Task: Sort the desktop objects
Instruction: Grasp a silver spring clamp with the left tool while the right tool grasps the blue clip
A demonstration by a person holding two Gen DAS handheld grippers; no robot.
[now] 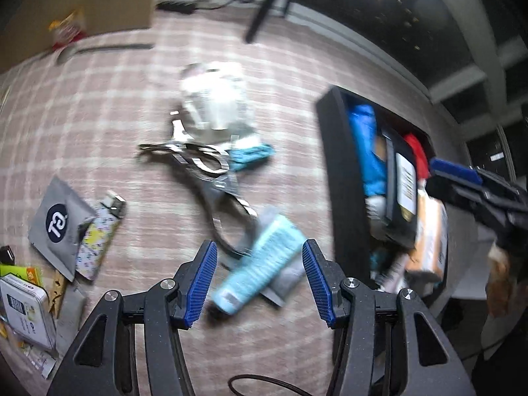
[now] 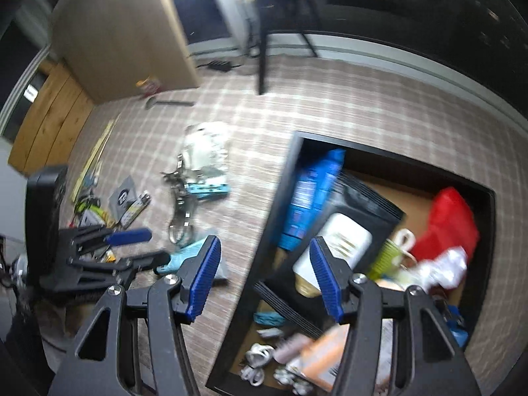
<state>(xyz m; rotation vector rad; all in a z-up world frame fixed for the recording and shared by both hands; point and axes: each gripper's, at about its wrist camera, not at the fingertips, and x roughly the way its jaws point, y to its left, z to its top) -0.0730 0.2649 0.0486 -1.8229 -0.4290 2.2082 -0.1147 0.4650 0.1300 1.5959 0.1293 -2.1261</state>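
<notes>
While the left gripper (image 1: 260,280) hangs spread above a pale-blue tube (image 1: 260,265) (blurred), the right gripper (image 2: 265,279) gapes empty over the black box (image 2: 283,178).

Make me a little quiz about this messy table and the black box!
1. True or false: the left hand-held gripper is squeezing the light blue tube.
2. Which lies on the tablecloth outside the black box? A) red bag B) metal scissors C) green cup
3. Fill in: the right hand-held gripper hangs open above the box's ____ edge.

Key:
1. False; it is open, the tube lying between its fingers.
2. B, the metal scissors; the red bag and green cup are in the box.
3. Left.
</notes>
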